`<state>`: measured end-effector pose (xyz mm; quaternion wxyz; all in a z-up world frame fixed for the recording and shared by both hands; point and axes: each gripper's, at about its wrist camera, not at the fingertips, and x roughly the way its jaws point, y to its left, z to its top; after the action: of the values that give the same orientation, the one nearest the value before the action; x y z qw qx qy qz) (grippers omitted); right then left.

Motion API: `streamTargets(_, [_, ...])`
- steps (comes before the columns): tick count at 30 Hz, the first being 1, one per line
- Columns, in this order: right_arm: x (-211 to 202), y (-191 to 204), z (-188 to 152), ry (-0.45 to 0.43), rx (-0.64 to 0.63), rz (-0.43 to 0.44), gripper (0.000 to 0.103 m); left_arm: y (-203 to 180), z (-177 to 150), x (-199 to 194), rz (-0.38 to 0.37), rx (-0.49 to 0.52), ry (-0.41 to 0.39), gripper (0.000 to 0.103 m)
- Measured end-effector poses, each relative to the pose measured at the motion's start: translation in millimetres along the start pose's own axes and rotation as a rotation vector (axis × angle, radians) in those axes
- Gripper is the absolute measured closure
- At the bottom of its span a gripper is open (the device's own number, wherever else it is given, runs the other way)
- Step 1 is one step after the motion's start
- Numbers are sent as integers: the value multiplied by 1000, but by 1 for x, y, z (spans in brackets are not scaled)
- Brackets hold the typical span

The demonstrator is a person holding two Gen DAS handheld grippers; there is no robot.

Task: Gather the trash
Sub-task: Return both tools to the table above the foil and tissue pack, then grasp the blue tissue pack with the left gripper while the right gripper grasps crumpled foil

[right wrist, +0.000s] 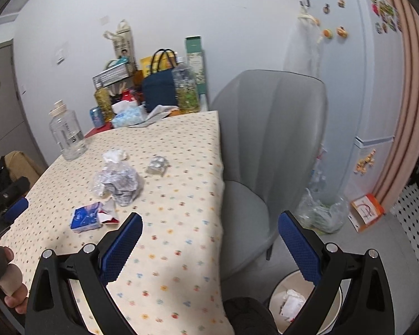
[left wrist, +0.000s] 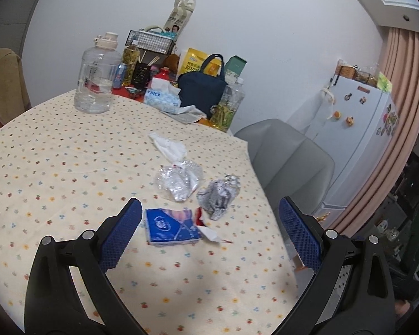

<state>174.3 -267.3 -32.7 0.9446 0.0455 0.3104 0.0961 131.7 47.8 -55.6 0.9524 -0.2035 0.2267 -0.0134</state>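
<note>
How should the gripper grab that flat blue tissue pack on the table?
Probably from above with the open left gripper, which is closest. The blue tissue pack lies flat on the tablecloth, so its top offers nothing to pinch; close the fingers across its two long side edges, clear of the red-and-white scrap beside it.

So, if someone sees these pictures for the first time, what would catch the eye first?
Probably the litter in the middle of the dotted cream tablecloth: a flat blue tissue packet, crumpled clear plastic wrap and a white crumpled tissue. Next, the open left gripper hovering near the packet, and the round white waste bin on the floor beside the grey chair.
</note>
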Motion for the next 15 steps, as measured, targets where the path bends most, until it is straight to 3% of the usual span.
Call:
streamTargets(11, [21, 22, 1, 36, -3, 111, 8, 34, -9, 22, 35, -68, 121, 6])
streamTargets(15, [22, 23, -2, 35, -18, 112, 8, 37, -14, 35, 51, -65, 170, 6])
